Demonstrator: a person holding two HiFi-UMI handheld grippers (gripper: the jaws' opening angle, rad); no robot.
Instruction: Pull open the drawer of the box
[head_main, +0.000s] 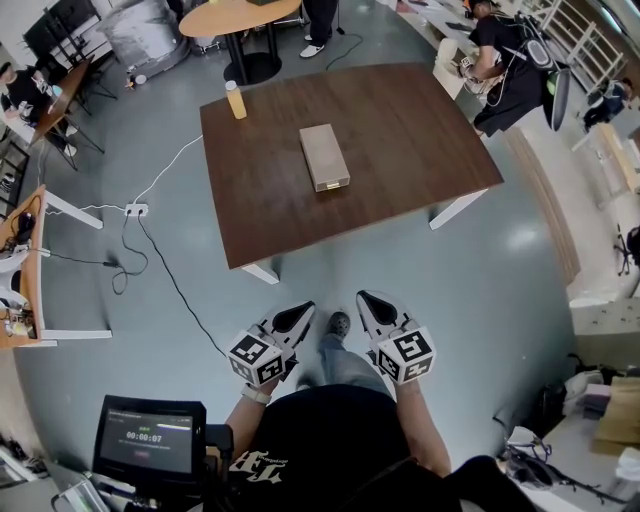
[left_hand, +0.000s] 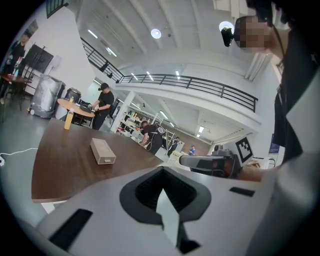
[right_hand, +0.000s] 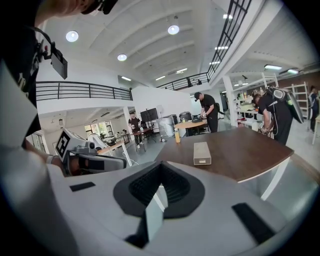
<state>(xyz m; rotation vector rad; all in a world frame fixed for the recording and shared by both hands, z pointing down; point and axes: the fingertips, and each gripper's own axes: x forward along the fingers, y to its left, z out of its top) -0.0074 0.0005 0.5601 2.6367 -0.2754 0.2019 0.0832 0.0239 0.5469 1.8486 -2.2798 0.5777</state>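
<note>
A tan, oblong box lies in the middle of the dark wooden table, its drawer front facing the near edge. The box also shows in the left gripper view and in the right gripper view. Both grippers hang low in front of my body, well short of the table. My left gripper and my right gripper have their jaws together and hold nothing. In the left gripper view the right gripper shows off to the side.
An orange bottle stands at the table's far left corner. A round table is behind it. A person bends over at the far right. A power strip and cable lie on the floor at left. A screen sits near my left hip.
</note>
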